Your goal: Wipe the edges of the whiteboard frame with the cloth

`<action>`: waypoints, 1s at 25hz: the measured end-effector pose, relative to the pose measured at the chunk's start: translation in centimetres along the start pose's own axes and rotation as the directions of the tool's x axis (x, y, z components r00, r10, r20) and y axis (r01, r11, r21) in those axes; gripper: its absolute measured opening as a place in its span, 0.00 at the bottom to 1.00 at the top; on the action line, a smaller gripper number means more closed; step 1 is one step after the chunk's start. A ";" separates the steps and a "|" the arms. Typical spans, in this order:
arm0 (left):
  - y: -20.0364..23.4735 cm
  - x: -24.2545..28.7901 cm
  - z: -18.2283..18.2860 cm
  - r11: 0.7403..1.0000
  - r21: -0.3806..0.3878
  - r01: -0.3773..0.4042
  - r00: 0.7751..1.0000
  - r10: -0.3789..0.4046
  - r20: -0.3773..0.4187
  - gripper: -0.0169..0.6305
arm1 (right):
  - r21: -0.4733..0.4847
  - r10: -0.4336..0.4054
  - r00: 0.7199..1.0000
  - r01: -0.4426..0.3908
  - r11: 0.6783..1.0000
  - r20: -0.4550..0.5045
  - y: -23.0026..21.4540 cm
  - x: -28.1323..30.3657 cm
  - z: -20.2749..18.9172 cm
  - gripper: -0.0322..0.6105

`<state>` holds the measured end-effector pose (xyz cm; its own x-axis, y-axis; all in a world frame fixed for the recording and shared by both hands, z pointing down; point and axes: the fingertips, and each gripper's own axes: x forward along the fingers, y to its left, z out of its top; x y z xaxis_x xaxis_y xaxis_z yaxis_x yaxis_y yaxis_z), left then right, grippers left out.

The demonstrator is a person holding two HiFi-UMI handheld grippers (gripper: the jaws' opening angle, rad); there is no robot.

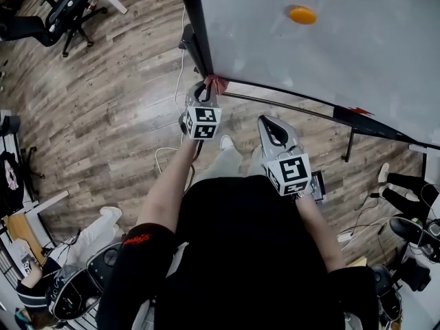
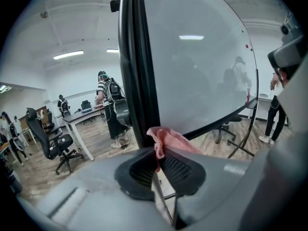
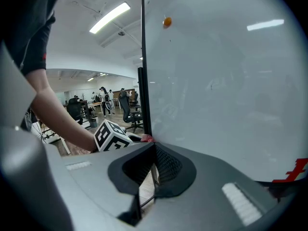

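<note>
Cloth of soft pink fabric (image 2: pixel 169 137) sits pinched in the left tongs (image 2: pixel 157 154), whose dark ribbed pads are closed on it so that a crumpled tuft sticks out past the tips. In the head view the same cloth (image 1: pixel 218 83) shows just ahead of the left tongs (image 1: pixel 206 88) and is pressed to the lower left corner of the large white whiteboard (image 1: pixel 330 53), where the upright side of its black frame (image 1: pixel 195 26) meets the bottom rail. In the left gripper view that black frame (image 2: pixel 138 81) rises straight up behind the tuft, which touches its foot.

The right tongs (image 1: pixel 271 125) hang just beside the left ones, lower and further right, below the bottom rail and apart from it. The right gripper view shows these tongs (image 3: pixel 153 159) closed pad to pad with nothing between them. Beyond them are the marker cube of the left gripper (image 3: pixel 111 134) and a sliver of the cloth (image 3: pixel 146 139) at the frame's corner.

A small round orange magnet (image 1: pixel 302 15) sits high on the board surface, well apart from the cloth. A wooden plank floor (image 1: pixel 103 108) lies below, and a black office chair (image 1: pixel 65 11) stands far to the left.
</note>
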<state>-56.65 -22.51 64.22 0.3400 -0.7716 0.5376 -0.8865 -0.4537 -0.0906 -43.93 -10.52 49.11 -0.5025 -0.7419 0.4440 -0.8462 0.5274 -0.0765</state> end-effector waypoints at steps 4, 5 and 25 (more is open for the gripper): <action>0.4 -1.0 -0.3 1.000 -0.010 -0.005 1.000 0.005 0.012 0.06 | 0.001 -0.002 1.000 0.002 1.000 0.007 0.1 -0.2 0.0 0.05; 0.4 -1.4 -0.2 1.000 -0.012 -0.003 1.000 0.003 0.018 0.06 | 0.002 -0.002 1.000 0.002 1.000 0.008 0.1 -0.3 -0.1 0.05; -5.8 -12.1 6.2 0.996 -0.017 0.087 0.969 -0.081 0.232 0.06 | 0.033 -0.013 0.998 0.011 0.999 0.060 -1.9 -3.4 -0.2 0.05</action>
<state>-53.70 -13.29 52.99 0.4740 -0.8146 0.3343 -0.8587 -0.5116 -0.0290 -40.60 -8.88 47.89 -0.5013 -0.7721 0.3906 -0.8570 0.5053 -0.1011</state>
